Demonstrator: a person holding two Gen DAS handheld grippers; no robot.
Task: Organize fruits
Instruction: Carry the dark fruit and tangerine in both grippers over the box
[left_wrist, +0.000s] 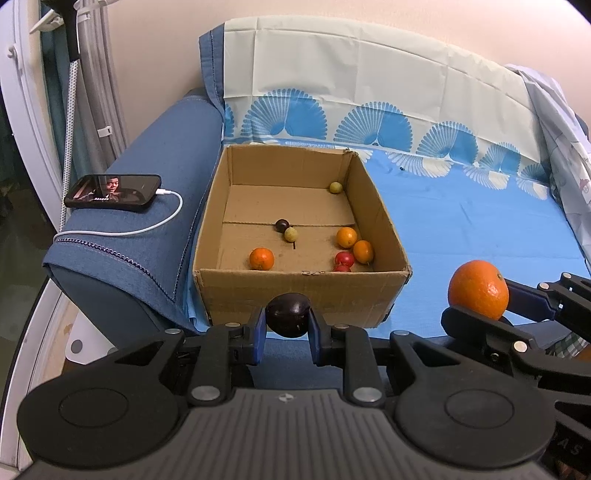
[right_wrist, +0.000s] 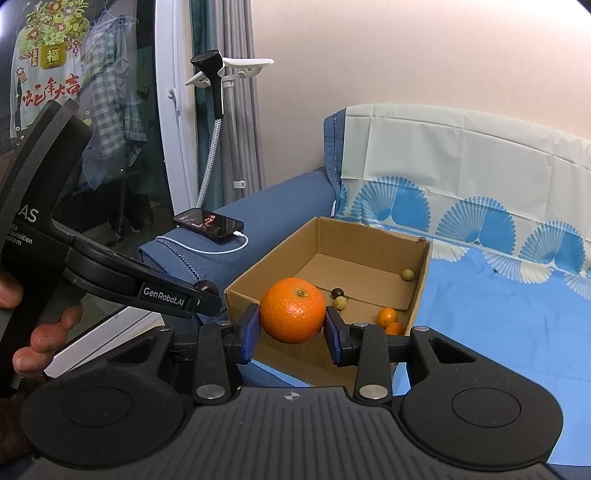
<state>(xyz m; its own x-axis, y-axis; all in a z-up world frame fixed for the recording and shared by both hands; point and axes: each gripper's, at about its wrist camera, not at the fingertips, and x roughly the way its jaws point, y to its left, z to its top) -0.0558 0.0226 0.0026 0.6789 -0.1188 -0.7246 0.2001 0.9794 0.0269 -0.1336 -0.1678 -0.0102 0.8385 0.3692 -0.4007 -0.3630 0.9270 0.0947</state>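
Your left hand-held gripper clamped on a dark plum just short of the box, your right hand-held gripper gripping an orange, box's near wall hiding part of 1 red fruit inside.

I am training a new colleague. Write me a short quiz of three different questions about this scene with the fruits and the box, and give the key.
1. True or false: the left hand-held gripper holds a dark plum.
2. Which fruit does the right hand-held gripper hold? A) a lemon B) a large orange C) a red apple
3. Fill in: the phone lies on the blue ____ of the sofa, beside the cardboard box.

Key
1. True; its pads press on the plum from both sides, in front of the box.
2. B; the large orange sits between its pads, not yet in the box.
3. armrest; a white cable is plugged into the phone.
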